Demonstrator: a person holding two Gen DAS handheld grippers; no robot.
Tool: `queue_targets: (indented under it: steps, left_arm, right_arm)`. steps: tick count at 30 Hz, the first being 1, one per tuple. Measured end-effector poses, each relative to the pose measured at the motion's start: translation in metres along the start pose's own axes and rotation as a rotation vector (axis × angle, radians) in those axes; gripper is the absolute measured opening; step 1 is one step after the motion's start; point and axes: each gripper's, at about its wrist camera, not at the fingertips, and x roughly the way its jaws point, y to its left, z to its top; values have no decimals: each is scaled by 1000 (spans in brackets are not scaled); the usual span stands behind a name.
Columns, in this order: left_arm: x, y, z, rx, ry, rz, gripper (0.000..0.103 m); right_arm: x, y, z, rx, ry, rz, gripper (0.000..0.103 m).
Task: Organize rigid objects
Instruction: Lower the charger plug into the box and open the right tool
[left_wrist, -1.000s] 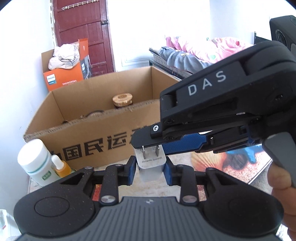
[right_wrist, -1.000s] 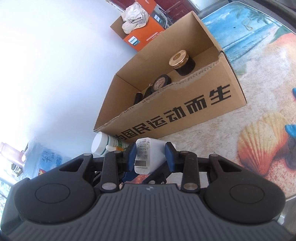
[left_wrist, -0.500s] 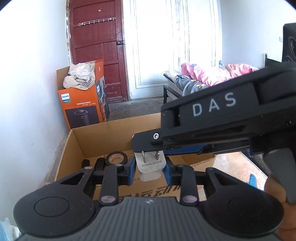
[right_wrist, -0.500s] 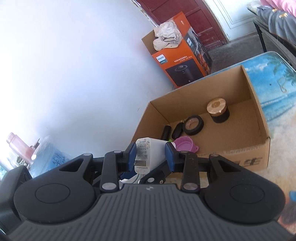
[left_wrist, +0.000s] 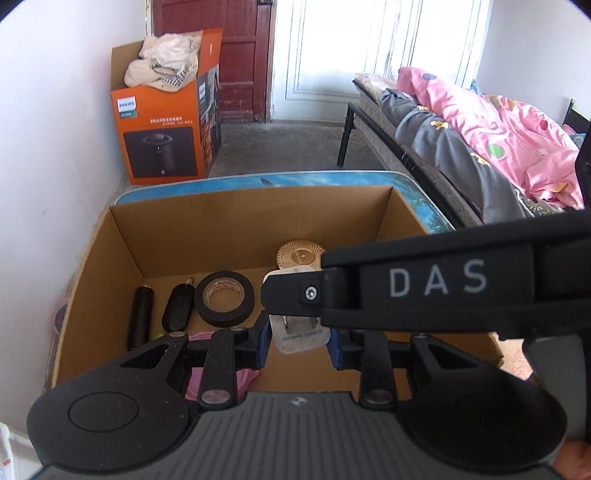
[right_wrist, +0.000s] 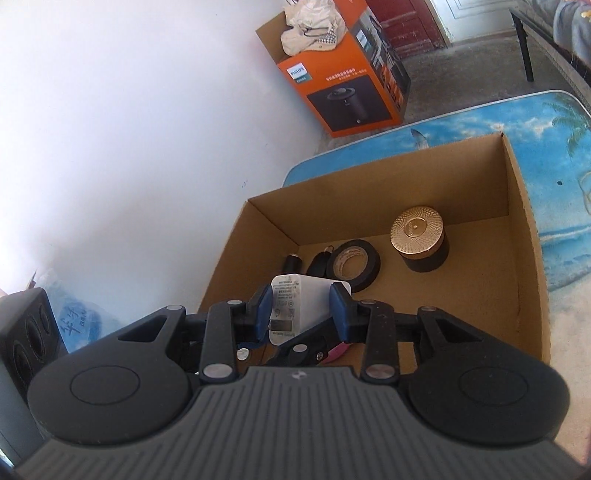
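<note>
Both pairs of jaws were clamped on the white charger plug (left_wrist: 301, 338): the left gripper (left_wrist: 298, 341) from below, the right gripper (right_wrist: 302, 314) crossing over it. The plug hung above the open cardboard box (right_wrist: 524, 236) on the tabletop (right_wrist: 554, 122). Below lay a black tape roll (left_wrist: 224, 298), a gold-lidded jar (right_wrist: 419, 238), two dark cylinders (left_wrist: 140, 321) and something pink (left_wrist: 242, 380). The plug's prongs pointed up toward the right gripper's arm.
</note>
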Motion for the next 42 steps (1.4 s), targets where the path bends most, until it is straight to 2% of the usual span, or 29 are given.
queue_targets:
  steps: [6, 9, 18, 24, 28, 34, 42]
  left_arm:
    - [46, 7, 4, -24, 120, 36, 31]
    - [57, 9, 3, -46, 172, 42, 31]
    - [71, 16, 11, -67, 245, 34, 33]
    - [75, 16, 16, -77, 245, 20, 33]
    - [71, 13, 11, -56, 205, 20, 45]
    - [72, 5, 11, -46, 202, -4, 46]
    - [77, 2, 16, -67, 198, -84, 46]
  right_arm:
    - [39, -35, 10, 95, 114, 24, 34]
    - [55, -50, 11, 132, 161, 27, 34]
    - [78, -62, 11, 151, 224, 11, 34]
    - [82, -64, 10, 147, 232, 4, 34]
    - [78, -62, 13, 125, 208, -5, 35]
    - [65, -63, 16, 122, 177, -25, 35]
    - [50, -71, 22, 135, 141, -8, 35]
